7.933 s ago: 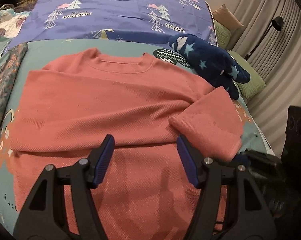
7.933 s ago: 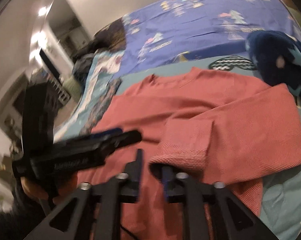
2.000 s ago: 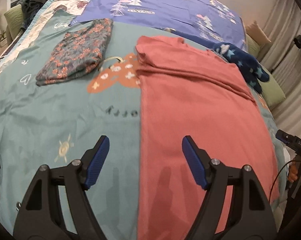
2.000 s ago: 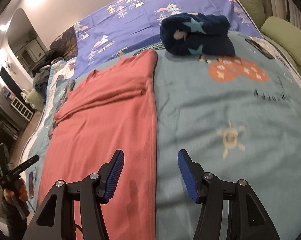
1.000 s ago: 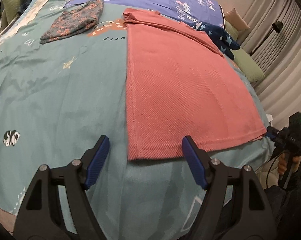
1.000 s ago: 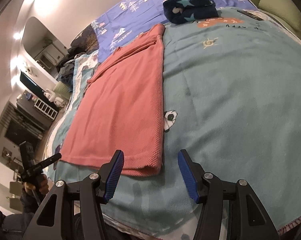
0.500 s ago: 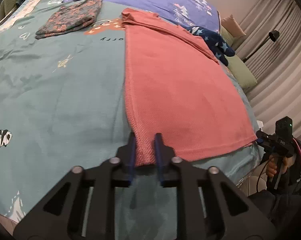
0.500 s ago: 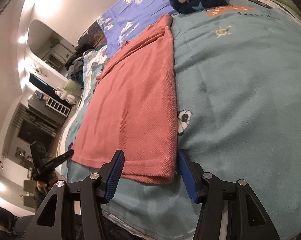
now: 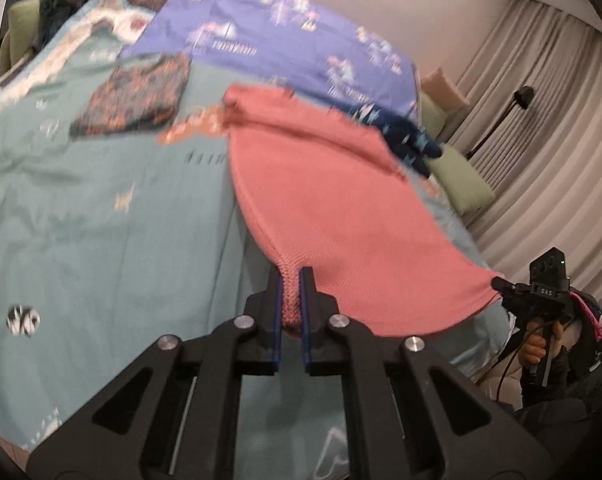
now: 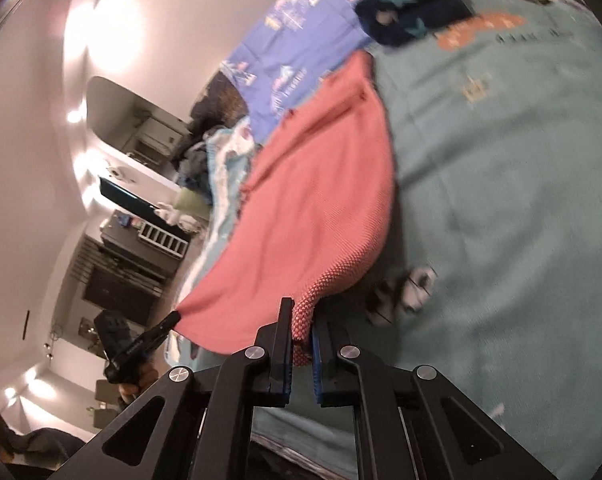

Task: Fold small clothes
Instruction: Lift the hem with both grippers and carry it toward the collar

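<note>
Both of my grippers have just closed on the bottom corners of the coral shirt [image 9: 333, 208]: a second ago the jaws stood wide over the hem with the cloth lying flat on the bed, and now my left gripper [image 9: 289, 300] pinches the knit at its near left corner and my right gripper [image 10: 301, 332] pinches the near right corner, fabric bunched between the blue pads [image 10: 319, 360]. The hem has lifted off the teal bedspread [image 9: 101, 220] and hangs in a shallow curve between the two grips, while the collar end lies on the bed up by the purple sheet [image 9: 285, 44]. With the sleeves already turned in, I judge the next step to be carrying this hem up toward the collar to halve the shirt. My left view shows the folded floral garment [image 9: 137, 96] lying apart on the left, the curtains and the floor lamp [image 9: 521, 98], and my right gripper gripping the far corner. My right view shows instead the room's shelving and lights, the dark blue starred bundle [image 10: 409, 8] beyond the collar, and my left gripper from the side.
</note>
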### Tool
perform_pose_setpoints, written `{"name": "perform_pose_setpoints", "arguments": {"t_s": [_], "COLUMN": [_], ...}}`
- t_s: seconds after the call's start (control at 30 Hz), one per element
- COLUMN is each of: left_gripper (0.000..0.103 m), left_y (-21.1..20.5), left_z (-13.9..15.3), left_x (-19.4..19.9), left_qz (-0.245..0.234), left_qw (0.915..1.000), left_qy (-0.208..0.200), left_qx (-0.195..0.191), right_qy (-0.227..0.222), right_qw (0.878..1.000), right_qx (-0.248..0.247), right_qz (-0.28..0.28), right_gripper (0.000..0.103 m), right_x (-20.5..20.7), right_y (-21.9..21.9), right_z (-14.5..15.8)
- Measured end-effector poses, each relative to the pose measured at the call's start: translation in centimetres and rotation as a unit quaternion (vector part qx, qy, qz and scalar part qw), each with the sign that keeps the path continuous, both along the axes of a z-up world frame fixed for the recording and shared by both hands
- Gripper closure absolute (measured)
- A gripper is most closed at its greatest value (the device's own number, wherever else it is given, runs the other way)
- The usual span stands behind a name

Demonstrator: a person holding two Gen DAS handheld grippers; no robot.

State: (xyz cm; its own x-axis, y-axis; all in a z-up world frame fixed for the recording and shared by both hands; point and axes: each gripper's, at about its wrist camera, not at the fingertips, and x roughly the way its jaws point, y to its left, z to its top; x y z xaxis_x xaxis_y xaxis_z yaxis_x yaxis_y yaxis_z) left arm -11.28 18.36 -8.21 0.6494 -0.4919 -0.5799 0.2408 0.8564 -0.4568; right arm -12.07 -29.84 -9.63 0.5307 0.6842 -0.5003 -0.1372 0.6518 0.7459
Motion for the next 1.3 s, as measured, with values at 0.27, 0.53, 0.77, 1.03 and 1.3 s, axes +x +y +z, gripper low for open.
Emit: {"name": "perform_pose_setpoints", "arguments": {"t_s": [0.27,0.53,0.77,1.03,1.3], "left_gripper": [0.094,0.094,0.094,0.094,0.094], "left_y": [-0.3,-1.0,-1.6,-3.0,-4.4], "left_z": [4.3,8.5,11.7,14.3,14.1], "left_x": [1.5,5.1,9.2,15.2,23.2], "left_qz": [0.011,0.031,0.058,0.086,0.110], "left_qw": [0.9982,0.9938,0.9893,0.9834,0.9828], "left_qy": [-0.058,-0.105,-0.132,-0.156,-0.135], "left_qx": [0.008,0.017,0.018,0.036,0.060], "right_qy": [-0.060,-0.121,-0.169,-0.216,-0.213], "right_qw": [0.998,0.992,0.982,0.962,0.952], "right_qx": [0.010,-0.003,-0.044,-0.124,-0.174], "right_qz": [-0.013,-0.035,-0.070,-0.112,-0.137], "right_gripper": [0.097,0.097,0.097,0.097,0.097], "right_x": [1.7,4.1,7.9,13.9,22.2], "right_y": [-0.4,-0.5,0.4,1.9,2.3], "right_z": [4.1,8.9,12.9,16.4,16.0]}}
